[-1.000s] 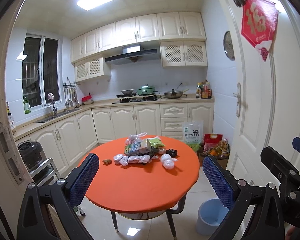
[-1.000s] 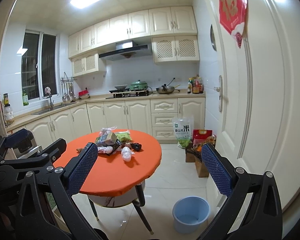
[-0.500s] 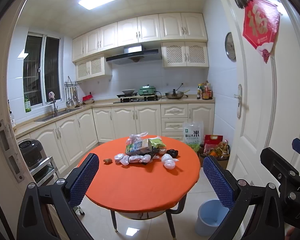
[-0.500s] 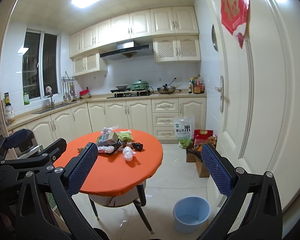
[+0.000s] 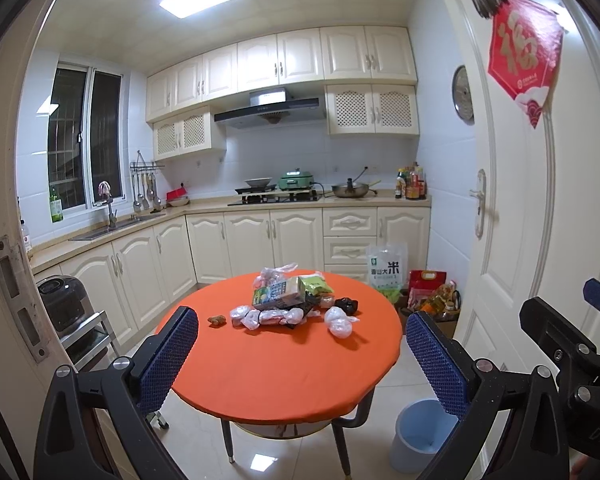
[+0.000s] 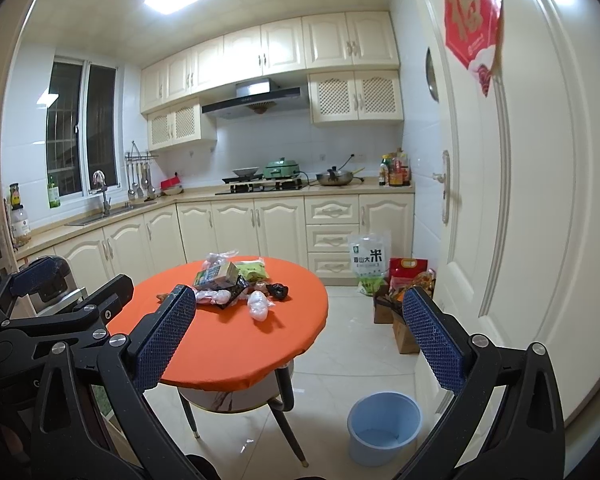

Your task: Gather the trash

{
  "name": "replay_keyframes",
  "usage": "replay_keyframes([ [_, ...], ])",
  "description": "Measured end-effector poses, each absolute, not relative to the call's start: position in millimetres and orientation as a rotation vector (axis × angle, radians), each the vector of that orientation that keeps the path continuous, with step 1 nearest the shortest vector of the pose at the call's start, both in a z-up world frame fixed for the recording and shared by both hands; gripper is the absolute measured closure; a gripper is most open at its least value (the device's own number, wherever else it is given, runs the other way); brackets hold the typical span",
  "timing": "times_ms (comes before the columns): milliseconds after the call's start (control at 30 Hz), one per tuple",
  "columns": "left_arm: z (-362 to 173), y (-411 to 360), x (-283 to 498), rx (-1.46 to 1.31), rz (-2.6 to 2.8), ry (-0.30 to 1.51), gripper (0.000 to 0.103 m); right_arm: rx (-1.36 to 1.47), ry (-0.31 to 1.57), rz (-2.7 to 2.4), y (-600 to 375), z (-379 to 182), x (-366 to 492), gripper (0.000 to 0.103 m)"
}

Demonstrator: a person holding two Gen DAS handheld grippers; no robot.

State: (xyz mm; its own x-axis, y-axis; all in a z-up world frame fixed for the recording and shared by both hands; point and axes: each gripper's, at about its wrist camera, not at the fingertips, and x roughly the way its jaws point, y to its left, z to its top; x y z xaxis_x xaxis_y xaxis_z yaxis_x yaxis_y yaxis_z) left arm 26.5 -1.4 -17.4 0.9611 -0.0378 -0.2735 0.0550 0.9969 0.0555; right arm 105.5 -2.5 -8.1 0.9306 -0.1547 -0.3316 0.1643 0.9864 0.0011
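Cream-cabinet kitchen under a ceiling light, seen from the doorway. At far left, dark window (image 5: 85,142) over sink (image 5: 112,227); along the back wall, range hood (image 5: 270,109) above stove (image 5: 276,196) with green cooker (image 5: 298,179) and pan (image 5: 350,189). In the middle of the floor, round orange table (image 5: 276,356) carrying the trash: small brown scrap (image 5: 216,320) at left, crumpled clear wrappers (image 5: 266,316), green-and-white carton (image 5: 279,292) with print too small to read, light green packet (image 5: 318,285), black lump (image 5: 347,305), white plastic wad (image 5: 339,322) at right. Beyond the table, rice bag (image 5: 386,266) marked with a large "米", smaller characters not legible. Light blue bin (image 5: 422,436) on the floor just right of the table. On the white door (image 5: 512,216), red diamond poster (image 5: 526,52) bearing "福".

Left claw (image 5: 302,354) released, blue pads wide apart, nothing between them, well short of the table. Right claw (image 6: 300,334) likewise spread and empty.
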Motion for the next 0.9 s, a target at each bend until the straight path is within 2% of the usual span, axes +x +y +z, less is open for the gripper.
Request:
replay_keyframes([
  [667,-20.5,0.0,33.9,0.053,-0.041,0.269,0.0,0.021,0.342,-0.157,-4.5,-8.0,113.8,0.0],
  [900,-30.5,10.9,71.3,0.063,-0.023,0.31,0.0,0.045,0.379,-0.153,-20.0,-16.3,148.6,0.0],
])
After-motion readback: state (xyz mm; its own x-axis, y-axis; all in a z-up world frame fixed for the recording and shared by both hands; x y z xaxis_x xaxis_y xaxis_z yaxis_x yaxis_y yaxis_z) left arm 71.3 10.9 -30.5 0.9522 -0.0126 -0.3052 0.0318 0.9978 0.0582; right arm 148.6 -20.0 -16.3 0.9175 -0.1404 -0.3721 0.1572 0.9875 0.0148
